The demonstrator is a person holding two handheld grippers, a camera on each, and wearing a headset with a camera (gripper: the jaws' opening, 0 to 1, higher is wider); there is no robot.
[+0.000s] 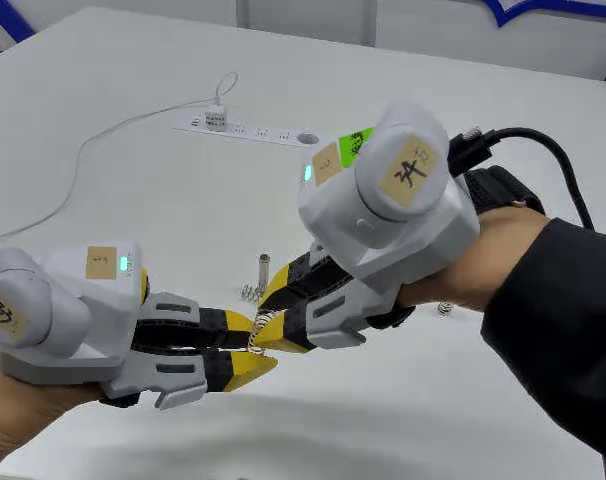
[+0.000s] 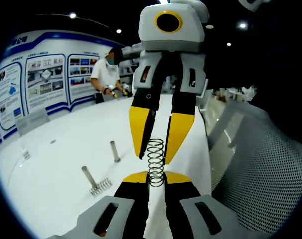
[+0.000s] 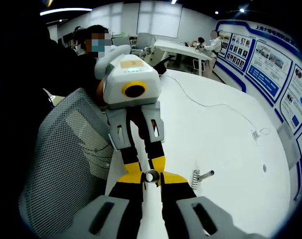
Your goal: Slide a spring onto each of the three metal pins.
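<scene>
While it is held above the surface [image 1: 133, 180], one spring [image 2: 156, 164] is gripped from both sides
One end is pinched by the left gripper [image 2: 156, 179], the other by the right gripper [image 2: 155, 157]; an upright pin [image 2: 113, 151] is seen behind

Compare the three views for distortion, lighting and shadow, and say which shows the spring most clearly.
Head view: even, soft light, straight lines, a faint shadow on the white table, the spring tiny. Left gripper view: fisheye bends the wall panels, ceiling spots glare, the spring sharp and side-on, clearest here. Right gripper view: same bending, the spring end-on, just a ring.
</scene>
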